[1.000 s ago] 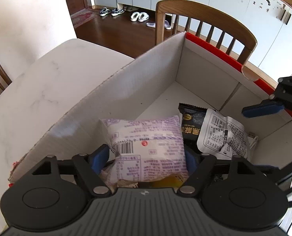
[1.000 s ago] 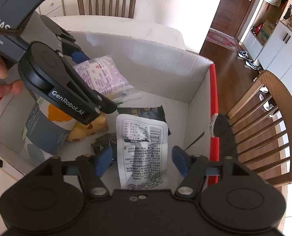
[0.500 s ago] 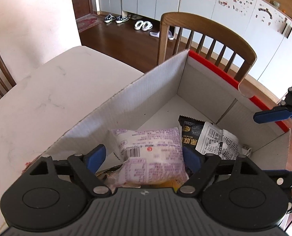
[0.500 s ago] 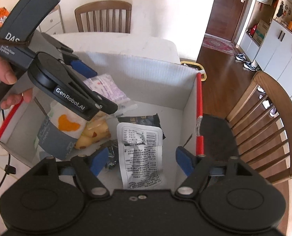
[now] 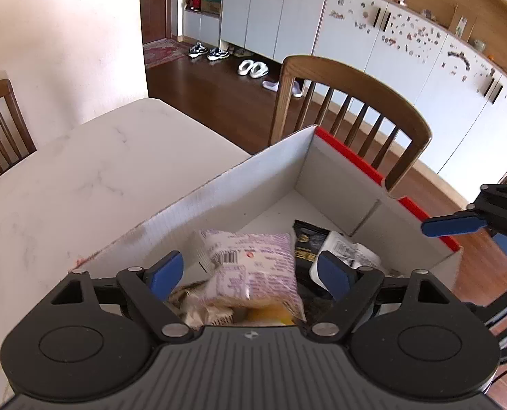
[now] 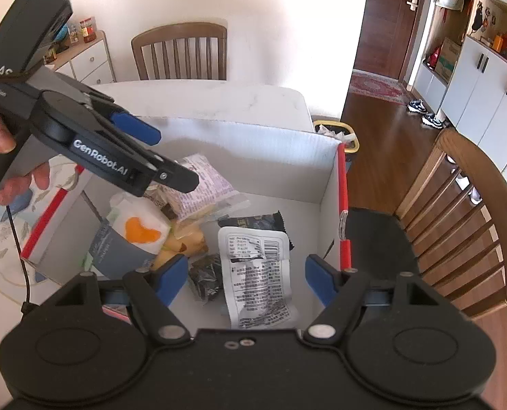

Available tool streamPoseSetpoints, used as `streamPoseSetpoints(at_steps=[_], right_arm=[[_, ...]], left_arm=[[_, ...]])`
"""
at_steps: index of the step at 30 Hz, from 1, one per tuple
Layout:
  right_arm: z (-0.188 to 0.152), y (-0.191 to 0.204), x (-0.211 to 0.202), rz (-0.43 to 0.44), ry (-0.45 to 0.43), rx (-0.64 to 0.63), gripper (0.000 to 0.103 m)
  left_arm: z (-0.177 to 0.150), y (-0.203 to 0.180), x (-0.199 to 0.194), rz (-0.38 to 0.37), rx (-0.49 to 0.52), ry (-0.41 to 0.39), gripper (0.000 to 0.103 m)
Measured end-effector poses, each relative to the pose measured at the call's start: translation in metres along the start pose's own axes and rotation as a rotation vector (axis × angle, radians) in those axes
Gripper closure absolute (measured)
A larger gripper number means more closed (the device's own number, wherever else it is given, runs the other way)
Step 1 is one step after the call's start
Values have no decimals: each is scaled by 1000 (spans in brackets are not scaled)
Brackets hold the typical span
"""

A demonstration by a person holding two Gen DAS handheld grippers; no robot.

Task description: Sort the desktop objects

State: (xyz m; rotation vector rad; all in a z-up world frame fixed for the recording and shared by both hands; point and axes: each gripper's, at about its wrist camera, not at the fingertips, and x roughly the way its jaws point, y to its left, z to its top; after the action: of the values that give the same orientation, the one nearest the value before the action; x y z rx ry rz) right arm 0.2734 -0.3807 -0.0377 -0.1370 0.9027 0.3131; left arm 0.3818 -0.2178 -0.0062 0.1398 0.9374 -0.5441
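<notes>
Standing on white marble table (image 5: pixel 92 171): cardboard box (image 5: pixel 253 184).

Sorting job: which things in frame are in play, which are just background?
In play: cardboard box, purple snack packet, white sachet, black packet, orange-print pouch.
Background: wooden chair, marble table, shoes, yellow bin.

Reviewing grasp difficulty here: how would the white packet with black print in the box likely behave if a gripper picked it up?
The white packet looks like thin creased film, so it would probably flop and crumple. It lies flat on the box floor, so getting a finger under it may be awkward. It seems light, and possibly slippery.
</notes>
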Motion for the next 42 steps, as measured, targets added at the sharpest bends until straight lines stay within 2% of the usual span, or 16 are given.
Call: streamPoseSetpoints(at_steps=[2,3,10,14,17,24,33,42], right_arm=[[0,2,-3,3,-6,2,27],[-1,3,-5,1,-10,4,27],[-7,9,-21,5,-47,17,27],[-11,11,-30,10,-73,28,27],[-13,14,-36,13,-95,36,27],[-18,22,-46,24,-126,28,25],[-28,31,-60,55,-186,47,12],[-43,40,-67,69,-204,78,11]], left_arm=[[-5,-2,-7,-1,-4,-11,6],[-7,-4,-10,-1,-5,-17,5],[-23,-12,-42,24,-29,-86,3],[-36,-25,-68,120,-14,-169,3],[-45,-30,-84,153,-21,-200,3],[-67,-37,-104,141,-71,-201,2],[-94,-42,-117,158,-107,-201,0],[-118,-47,-125,156,-143,-183,0]])
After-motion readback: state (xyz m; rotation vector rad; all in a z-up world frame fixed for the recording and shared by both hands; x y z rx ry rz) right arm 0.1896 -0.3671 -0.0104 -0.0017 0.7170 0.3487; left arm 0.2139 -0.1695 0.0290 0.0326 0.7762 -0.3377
